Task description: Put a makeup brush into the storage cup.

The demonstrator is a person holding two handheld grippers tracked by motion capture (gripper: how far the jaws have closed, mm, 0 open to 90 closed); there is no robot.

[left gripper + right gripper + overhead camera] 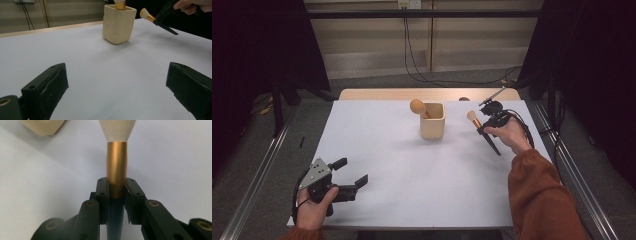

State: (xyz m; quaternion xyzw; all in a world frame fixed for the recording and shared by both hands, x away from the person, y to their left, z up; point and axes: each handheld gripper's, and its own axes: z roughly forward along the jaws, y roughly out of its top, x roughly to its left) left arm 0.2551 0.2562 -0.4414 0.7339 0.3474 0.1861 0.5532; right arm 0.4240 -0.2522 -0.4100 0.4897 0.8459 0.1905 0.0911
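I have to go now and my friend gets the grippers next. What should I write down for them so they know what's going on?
Right gripper: shut on a makeup brush with a gold ferrule, pale bristles and dark handle, held in the air right of the cup.
Left gripper: open, holding nothing, near the white table's front left corner.
Cream square cup: upright mid-table, one round-headed brush already standing in it.
Left to do: probably drop the held brush, handle first, into the cup.

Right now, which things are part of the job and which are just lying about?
In the job:
- brush in right gripper
- cup
- brush in cup

Lying about:
- left gripper, open, idle
- wall cables
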